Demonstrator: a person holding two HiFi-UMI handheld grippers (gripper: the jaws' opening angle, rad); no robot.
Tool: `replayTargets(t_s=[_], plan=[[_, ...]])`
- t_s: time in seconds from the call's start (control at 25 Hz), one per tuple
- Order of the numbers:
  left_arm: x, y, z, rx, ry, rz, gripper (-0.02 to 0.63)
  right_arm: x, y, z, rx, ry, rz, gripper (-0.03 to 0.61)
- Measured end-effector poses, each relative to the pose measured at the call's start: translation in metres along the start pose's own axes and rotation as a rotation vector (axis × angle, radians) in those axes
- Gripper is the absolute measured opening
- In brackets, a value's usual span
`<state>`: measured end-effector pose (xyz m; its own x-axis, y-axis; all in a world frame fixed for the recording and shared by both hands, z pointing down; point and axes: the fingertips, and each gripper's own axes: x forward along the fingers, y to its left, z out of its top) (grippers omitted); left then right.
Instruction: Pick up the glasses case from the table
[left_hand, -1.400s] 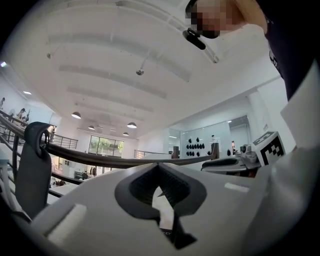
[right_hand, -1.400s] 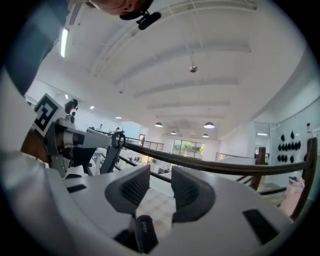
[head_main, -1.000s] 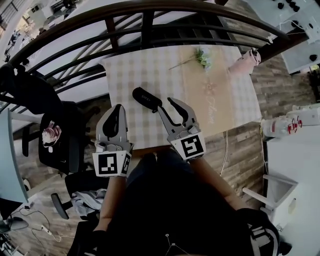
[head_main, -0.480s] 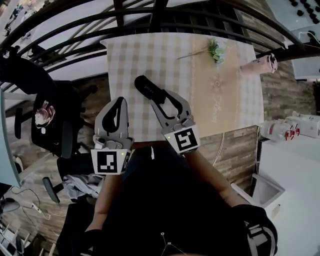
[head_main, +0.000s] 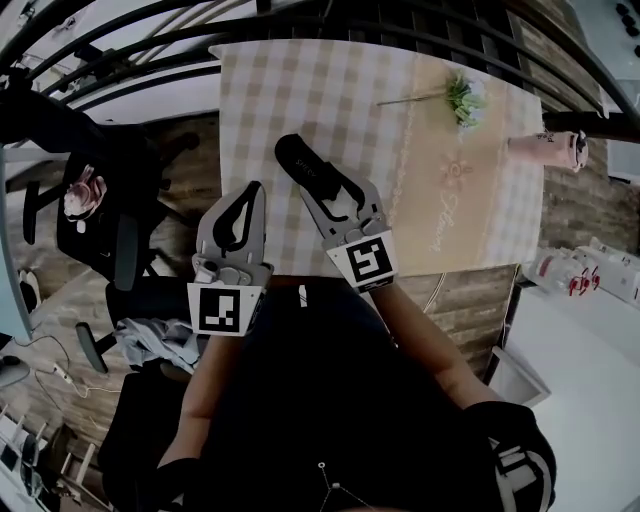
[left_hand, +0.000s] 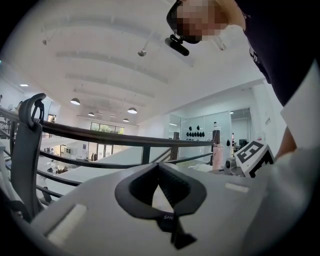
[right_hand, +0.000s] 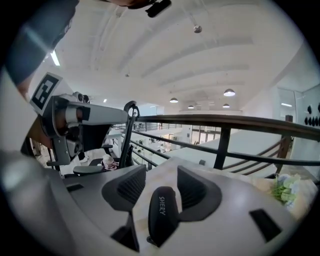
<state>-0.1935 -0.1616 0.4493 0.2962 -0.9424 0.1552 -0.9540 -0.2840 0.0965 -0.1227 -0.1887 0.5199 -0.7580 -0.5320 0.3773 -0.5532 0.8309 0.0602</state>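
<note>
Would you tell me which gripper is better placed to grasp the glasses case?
Right: the right gripper has its jaws opening with the case between them, while the left gripper is shut and empty.

Glasses case (head_main: 312, 172) on table (head_main: 300, 90), near-left part, lying diagonally. Right gripper (head_main: 325, 192) at case's near end, jaws opening, case between them. Left gripper (head_main: 250, 195) left of case, over table's near-left corner. Flower sprig (head_main: 462, 97) far right on table. Bottle (head_main: 548, 147) at right edge. Railing (right_hand: 225, 120) behind table. Office chair (head_main: 110, 240) left of table.
</note>
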Motion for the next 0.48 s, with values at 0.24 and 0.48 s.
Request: replayTargets(t_s=[0.24,0.48], plan=[[0.013,0.001,-0.022,-0.008,0.052,-0.001,0.011,0.017,-0.005,-0.028,-0.005,0.070,0.040,0.179],[0.023,-0.002,-0.042,-0.016,0.082,-0.012,0.011,0.030,-0.006,-0.050,0.002,0.129,0.089,0.213]])
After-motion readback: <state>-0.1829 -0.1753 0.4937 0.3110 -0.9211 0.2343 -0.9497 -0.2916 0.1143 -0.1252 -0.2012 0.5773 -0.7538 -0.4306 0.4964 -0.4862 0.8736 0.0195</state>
